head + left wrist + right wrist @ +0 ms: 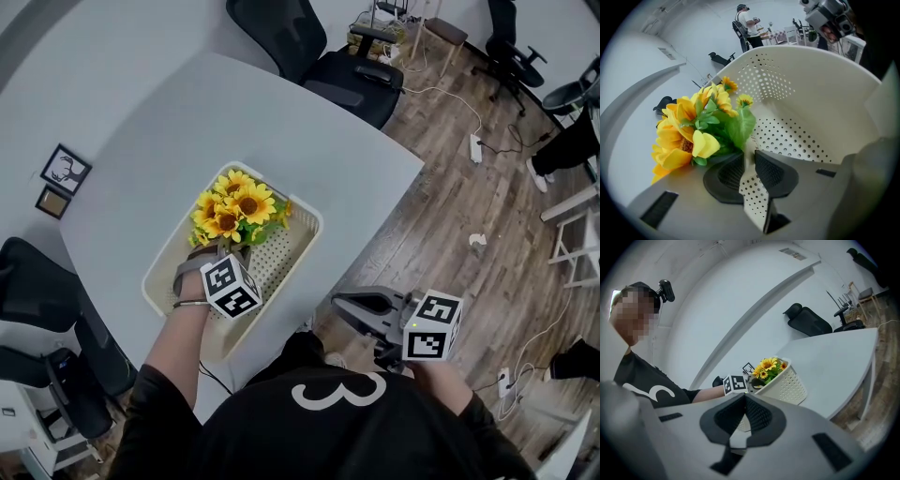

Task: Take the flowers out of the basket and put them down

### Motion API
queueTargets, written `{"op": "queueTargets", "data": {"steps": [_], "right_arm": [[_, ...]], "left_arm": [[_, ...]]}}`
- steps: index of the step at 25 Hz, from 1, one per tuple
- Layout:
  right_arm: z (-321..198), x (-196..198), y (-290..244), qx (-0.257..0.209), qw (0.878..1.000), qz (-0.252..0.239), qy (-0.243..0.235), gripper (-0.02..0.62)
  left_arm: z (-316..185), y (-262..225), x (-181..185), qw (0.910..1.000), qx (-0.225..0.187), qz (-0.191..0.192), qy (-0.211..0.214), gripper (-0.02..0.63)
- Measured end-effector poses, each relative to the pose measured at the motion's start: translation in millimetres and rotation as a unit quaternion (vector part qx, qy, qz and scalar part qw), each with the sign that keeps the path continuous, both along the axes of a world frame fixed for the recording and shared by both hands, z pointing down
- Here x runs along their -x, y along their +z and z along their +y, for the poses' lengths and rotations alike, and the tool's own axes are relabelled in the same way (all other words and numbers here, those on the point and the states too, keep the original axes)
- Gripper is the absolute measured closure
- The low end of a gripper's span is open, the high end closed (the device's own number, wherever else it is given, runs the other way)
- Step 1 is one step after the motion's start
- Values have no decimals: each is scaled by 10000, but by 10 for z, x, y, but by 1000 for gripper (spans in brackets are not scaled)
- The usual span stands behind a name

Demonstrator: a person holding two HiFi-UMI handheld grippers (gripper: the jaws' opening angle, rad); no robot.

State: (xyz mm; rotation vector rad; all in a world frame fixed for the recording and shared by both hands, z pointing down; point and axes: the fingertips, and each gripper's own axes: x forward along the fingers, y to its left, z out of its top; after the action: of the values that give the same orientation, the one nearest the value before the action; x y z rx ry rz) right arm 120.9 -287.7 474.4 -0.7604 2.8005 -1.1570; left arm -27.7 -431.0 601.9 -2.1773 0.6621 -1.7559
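Yellow cloth sunflowers with green leaves [701, 136], bunched, lie just beyond the tips of the left tongs [749, 157], inside a cream perforated plastic basket [825, 93]. Probably light, floppy, heads crushable; best gripped low, under the leaves. Long axis runs away from these tongs, heads outermost. Left tongs narrowly parted, pinching nothing. Right tongs [744, 397] clenched, empty, well apart, off the white tabletop [187, 112].

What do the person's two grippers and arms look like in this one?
The left gripper and right gripper look alike: grey moulded bodies, each with two curved jaws faced with black ribbed pads. Each carries a white cube with black square markers. The person wears a black short-sleeved T-shirt with white print.
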Motion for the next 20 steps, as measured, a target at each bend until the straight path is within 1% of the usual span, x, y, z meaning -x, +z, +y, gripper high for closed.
{"op": "queueTargets", "data": {"steps": [4,7,12,16,20], "right_arm": [[58,-30,-4,-13,10000,-11,35,588],[95,-47,-20,-22,10000,-26,44,588],[185,-61,-45,-40,10000,-14,46,588],[244,-68,-126,-112,9999,4,71,588],[323,-98,-194,-197,9998,45,82,588]], "left_arm": [[18,12,-6,10000,49,-4,-41,531],[11,0,-8,10000,-50,-8,-62,531],[20,-19,20,9994,-264,82,-223,531],[55,-39,69,9990,-365,17,-251,531],[107,-68,135,9980,-491,2,-401,531]]}}
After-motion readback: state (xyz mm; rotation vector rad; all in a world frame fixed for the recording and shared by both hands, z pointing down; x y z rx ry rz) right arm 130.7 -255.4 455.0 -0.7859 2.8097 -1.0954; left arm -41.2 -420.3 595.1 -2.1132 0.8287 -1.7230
